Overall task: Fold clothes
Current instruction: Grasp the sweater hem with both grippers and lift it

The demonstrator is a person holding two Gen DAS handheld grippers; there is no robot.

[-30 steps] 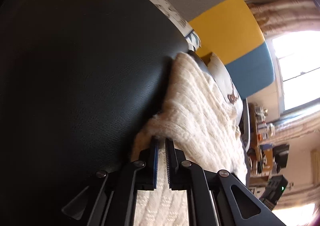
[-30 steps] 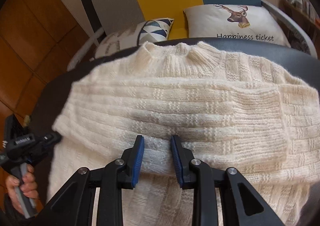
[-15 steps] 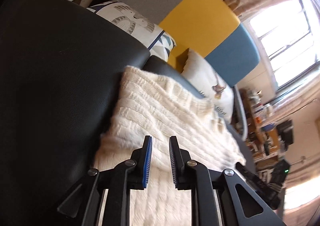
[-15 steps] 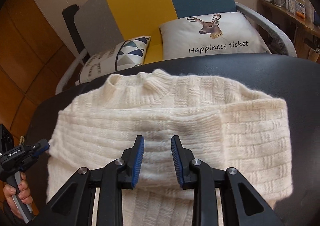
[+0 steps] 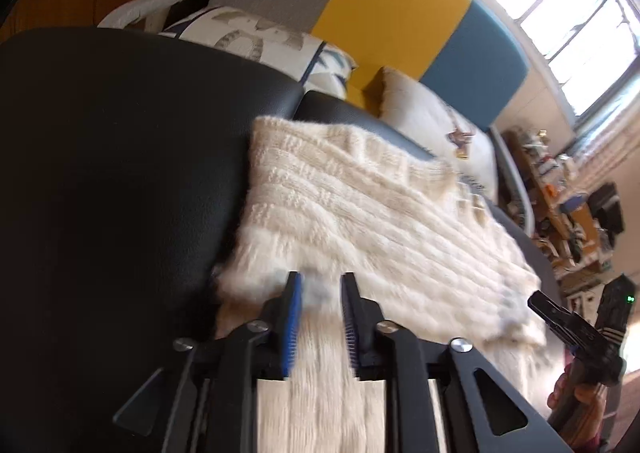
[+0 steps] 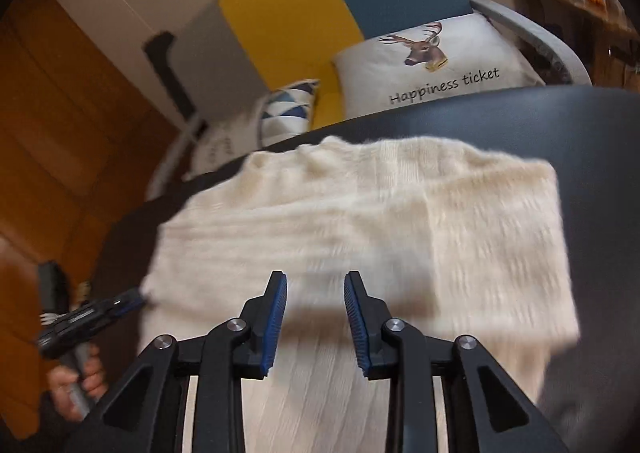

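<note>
Seemingly folded, the blurred cream knit sweater (image 6: 360, 221) lies under both spread, empty hand-held grippers.

- a cream knit sweater (image 6: 360, 229) lies folded on a black padded surface (image 6: 600, 141), its collar toward the far edge.
- the right gripper (image 6: 315, 293) hangs over the sweater's near part, its 2 blue-padded jaws apart with nothing between them.
- the left gripper (image 6: 132, 299), held in a hand (image 6: 80, 385), reaches the sweater's left edge; its jaw state is unclear.
- beyond the far edge sits a deer cushion (image 6: 440, 61).
</note>
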